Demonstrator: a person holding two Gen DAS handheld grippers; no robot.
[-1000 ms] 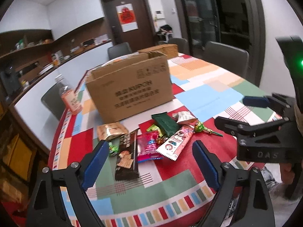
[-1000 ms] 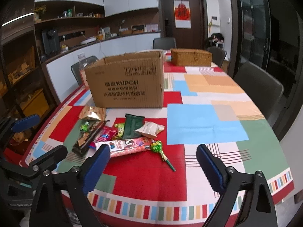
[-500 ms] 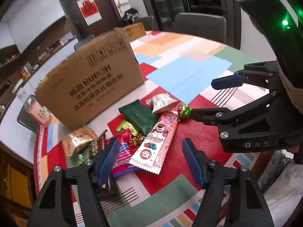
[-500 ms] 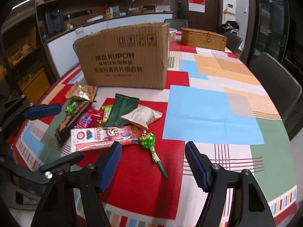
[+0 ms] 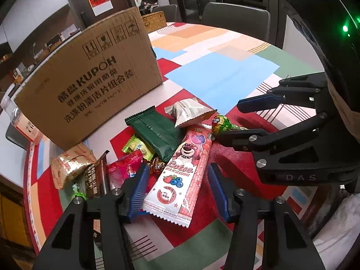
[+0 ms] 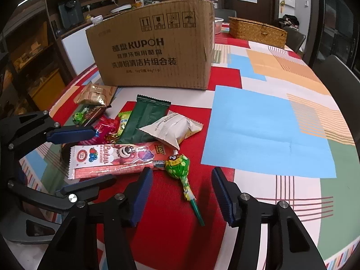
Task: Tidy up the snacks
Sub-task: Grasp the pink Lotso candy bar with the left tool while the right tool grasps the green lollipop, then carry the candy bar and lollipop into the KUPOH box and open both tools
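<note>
Pink strawberry wafer bar [image 5: 180,175], long glossy crimped-end wrapper, flat between the spread blue fingers of left gripper [image 5: 177,193], ungripped | green foil lollipop [image 6: 180,168] just ahead of right gripper [image 6: 182,193], jaws wide, empty | cardboard box [image 6: 155,49] beyond, on patchwork tablecloth [image 6: 265,126]

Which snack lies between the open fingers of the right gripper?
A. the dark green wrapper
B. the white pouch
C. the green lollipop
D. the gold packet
C: in the right wrist view the right gripper is open with the green lollipop lying on the red patch of the tablecloth between its fingers, untouched; the other snacks lie further off toward the cardboard box.
</note>
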